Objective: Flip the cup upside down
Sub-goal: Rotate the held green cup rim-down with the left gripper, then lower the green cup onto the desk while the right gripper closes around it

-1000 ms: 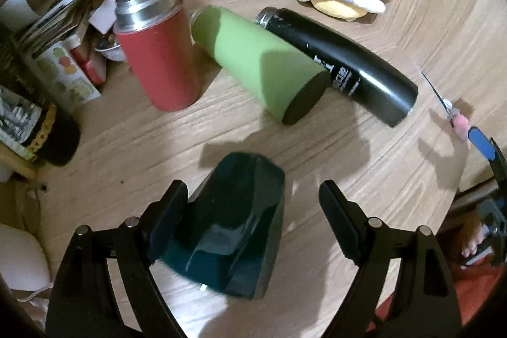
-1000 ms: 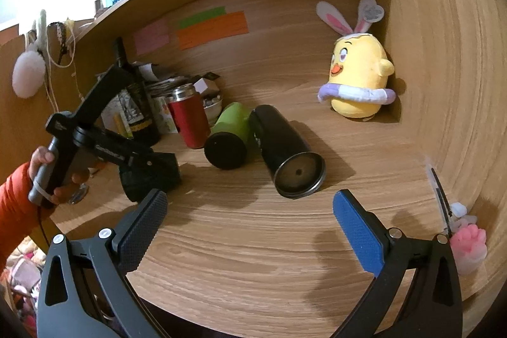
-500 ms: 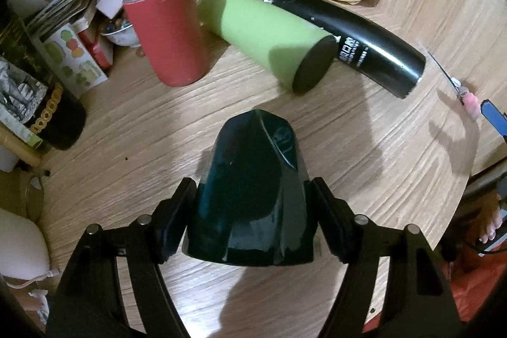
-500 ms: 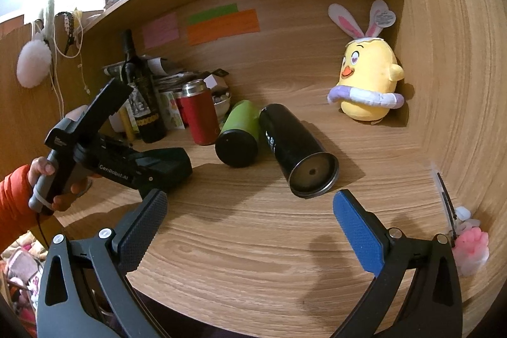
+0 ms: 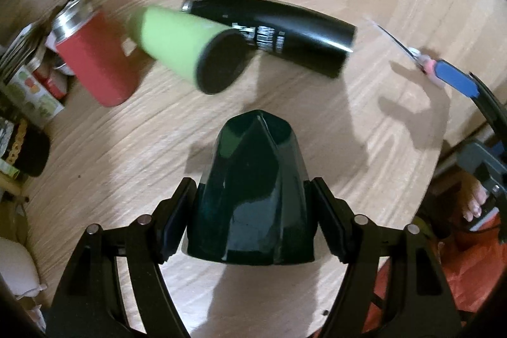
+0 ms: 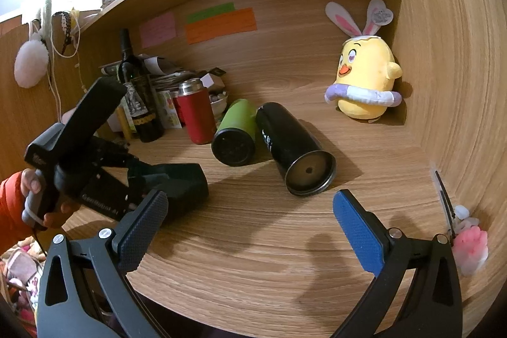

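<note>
Here the left gripper (image 5: 253, 211) has its two black fingers pressed against the sides of the dark green glossy faceted cup (image 5: 253, 195), clamped on it near its wide rim. The cup lies tipped on its side in that grasp, its narrow closed base pointing away from the gripper, towards the other vessels. From the right wrist view the cup (image 6: 180, 182) sits low over the light wooden desk surface (image 6: 253, 227) at the left of the scene; whether it touches the wood I cannot tell. The left gripper (image 6: 139, 182) is held there by a hand (image 6: 35, 201) in an orange sleeve.

The right gripper (image 6: 250, 217) hangs over the near edge of the desk with its jaws spread wide apart, one dark textured pad and one blue pad, holding nothing.

Beyond the cup, a lime green tumbler with a black base (image 5: 187, 46) lies on its side, touching a long black cylindrical flask with white lettering (image 5: 275, 30), also lying down. Just left of them a red insulated mug with a steel rim (image 5: 92, 59) stands upright. A yellow plush chick with rabbit ears (image 6: 364, 84) sits in the far right corner against the wooden wall. A dark wine bottle (image 6: 133, 91) stands among papers at the back left.
</note>
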### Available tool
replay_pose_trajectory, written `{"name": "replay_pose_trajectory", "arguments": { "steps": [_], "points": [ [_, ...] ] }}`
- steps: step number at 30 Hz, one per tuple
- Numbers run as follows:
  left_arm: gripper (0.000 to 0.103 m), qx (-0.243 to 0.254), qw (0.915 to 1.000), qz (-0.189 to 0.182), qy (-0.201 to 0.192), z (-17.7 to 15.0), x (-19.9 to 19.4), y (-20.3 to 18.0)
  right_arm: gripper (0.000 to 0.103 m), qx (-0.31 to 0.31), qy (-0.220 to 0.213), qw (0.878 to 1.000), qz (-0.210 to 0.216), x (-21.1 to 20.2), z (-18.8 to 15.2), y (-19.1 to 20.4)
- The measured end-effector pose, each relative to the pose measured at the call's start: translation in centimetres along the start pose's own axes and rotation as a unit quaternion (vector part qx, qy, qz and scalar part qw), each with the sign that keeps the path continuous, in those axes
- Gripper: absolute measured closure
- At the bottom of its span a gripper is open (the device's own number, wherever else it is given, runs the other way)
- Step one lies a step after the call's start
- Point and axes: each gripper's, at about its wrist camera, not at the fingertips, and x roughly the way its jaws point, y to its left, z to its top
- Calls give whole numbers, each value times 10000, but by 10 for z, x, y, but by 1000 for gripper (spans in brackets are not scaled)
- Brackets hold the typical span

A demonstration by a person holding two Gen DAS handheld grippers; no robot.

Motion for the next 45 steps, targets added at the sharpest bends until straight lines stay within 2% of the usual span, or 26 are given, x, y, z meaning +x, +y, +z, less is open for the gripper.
{"name": "replay_pose_trajectory", "arguments": {
  "steps": [10,15,18,20,25,28,31,33,35,39,41,45],
  "points": [
    [30,391,9991,-173,73,-5,0,-20,0,-9,68,10000,9,5,-1,-2],
    [30,243,9993,-205,196,-4,1,-17,0,169,248,9993,215,20,2,-11],
    [30,188,9996,-77,189,-5,-1,-19,0,248,309,9988,293,29,7,-16],
    [30,130,9999,8,98,-6,-7,-20,0,209,355,9986,338,34,12,-16],
    [29,9,9984,402,-406,-9,-36,-24,0,-159,405,9980,456,48,24,-5],
    [29,-199,9972,252,-679,-13,-54,-24,3,-439,428,9967,532,55,31,6],
    [30,-271,9947,106,-984,-21,-69,-30,18,-795,481,9940,584,64,36,17],
    [47,-296,9939,108,-1059,-26,-73,-38,38,-941,659,9904,763,74,39,22],
    [62,-368,9939,-109,-1030,-27,-72,-41,53,-1033,877,9867,901,85,42,24],
    [70,-394,9936,-317,-1014,-34,-70,-51,74,-1074,1232,9792,1206,106,44,25],
    [76,-414,9941,-423,-907,-35,-63,-54,78,-1023,1434,9743,1401,115,45,24],
    [78,-540,9942,-605,-699,-42,-49,-55,79,-1103,1675,9672,1562,127,44,32]
  ]
}}
